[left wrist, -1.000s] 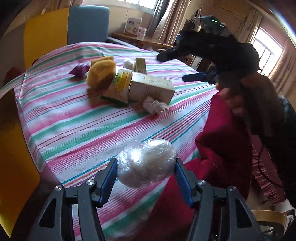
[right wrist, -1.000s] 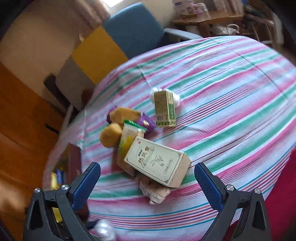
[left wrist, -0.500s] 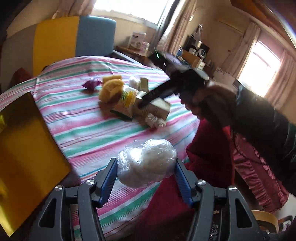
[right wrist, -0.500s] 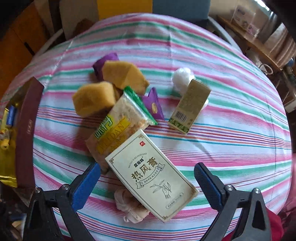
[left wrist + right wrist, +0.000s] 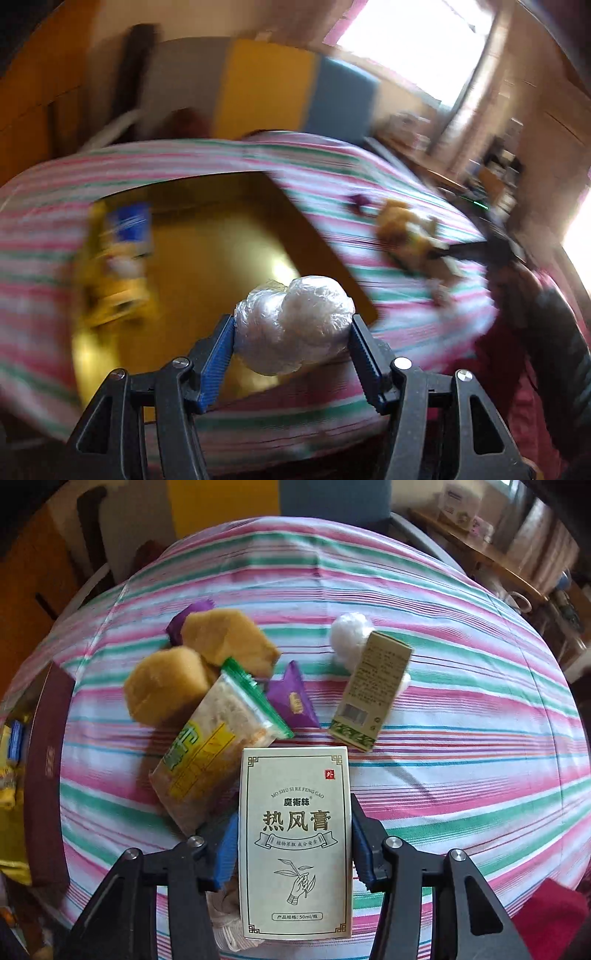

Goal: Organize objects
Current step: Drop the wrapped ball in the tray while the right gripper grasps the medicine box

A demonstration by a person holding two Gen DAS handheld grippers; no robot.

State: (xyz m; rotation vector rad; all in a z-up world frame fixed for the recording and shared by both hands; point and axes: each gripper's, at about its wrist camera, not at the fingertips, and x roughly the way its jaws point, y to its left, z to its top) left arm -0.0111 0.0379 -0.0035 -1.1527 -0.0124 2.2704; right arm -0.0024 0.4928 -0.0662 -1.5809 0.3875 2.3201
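My left gripper (image 5: 291,347) is shut on a white ball wrapped in clear plastic (image 5: 295,321) and holds it in the air over a gold-lined box (image 5: 207,258). The left wrist view is blurred by motion. In the right wrist view my right gripper (image 5: 293,834) points down at the striped table (image 5: 461,757). Its jaws are closing on a cream carton with Chinese print (image 5: 295,849), and the blue pads meet the carton's two long sides. A beige knotted cloth (image 5: 225,923) lies partly hidden under the carton.
Beyond the carton lie a green-yellow snack packet (image 5: 210,749), two yellow sponges (image 5: 162,686), purple sachets (image 5: 291,701), a small olive carton (image 5: 369,690) and a white cotton ball (image 5: 349,635). The maroon box wall (image 5: 48,760) stands at the left edge. A red cloth (image 5: 546,912) lies front right.
My left gripper has swung left with the wrapped ball, from the table's near edge to above the gold box. My right gripper came down over the cream carton and narrowed its jaws onto its sides.
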